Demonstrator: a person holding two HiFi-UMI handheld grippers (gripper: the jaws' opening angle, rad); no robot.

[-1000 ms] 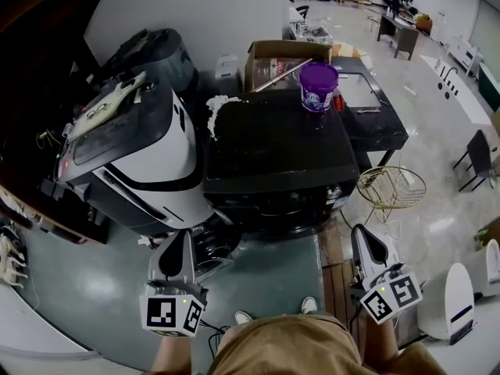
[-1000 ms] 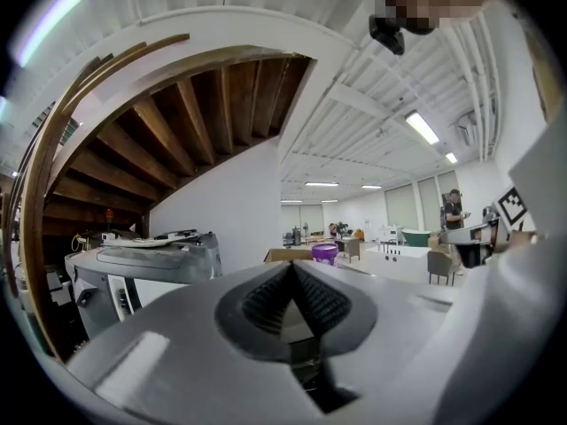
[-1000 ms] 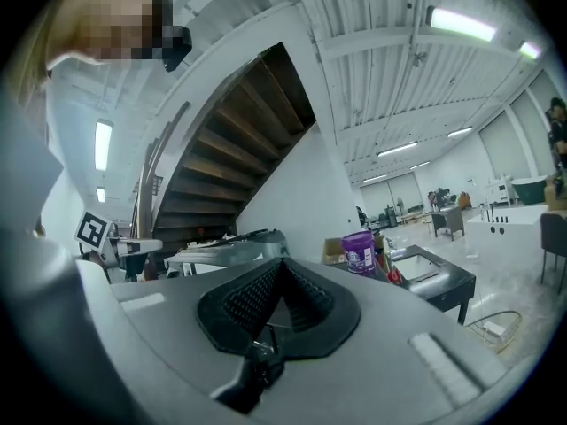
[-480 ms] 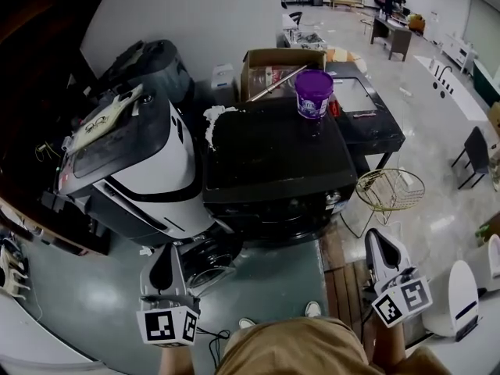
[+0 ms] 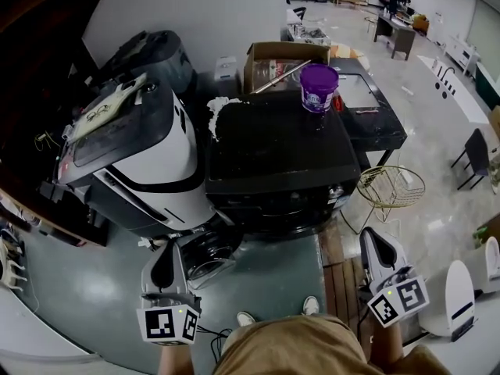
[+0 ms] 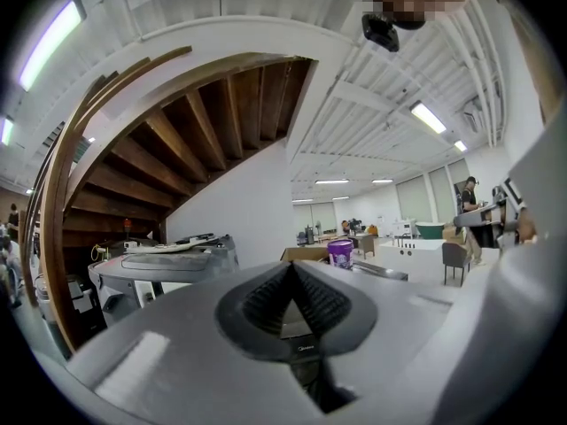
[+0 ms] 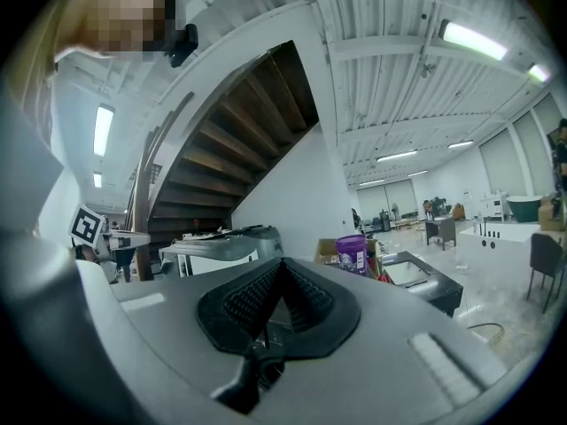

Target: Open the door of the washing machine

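The black front-loading washing machine stands in the middle of the head view. Its round door, with a silvery rim, stands swung a little out from the front at the lower left. My left gripper is shut, its tip just left of the door's edge; whether it touches is unclear. In the left gripper view the left gripper has its pads together with nothing between them. My right gripper hangs off the machine's right front corner, away from the door. The right gripper is shut and empty.
A tilted white and black machine leans against the washer's left side. A purple bucket stands on the washer's back right corner, a cardboard box behind it. A black table, a wire basket and a white appliance are on the right.
My left gripper has drawn back a little towards me and to the left. The door's silvery rim shows more than before. The right gripper has hardly moved.
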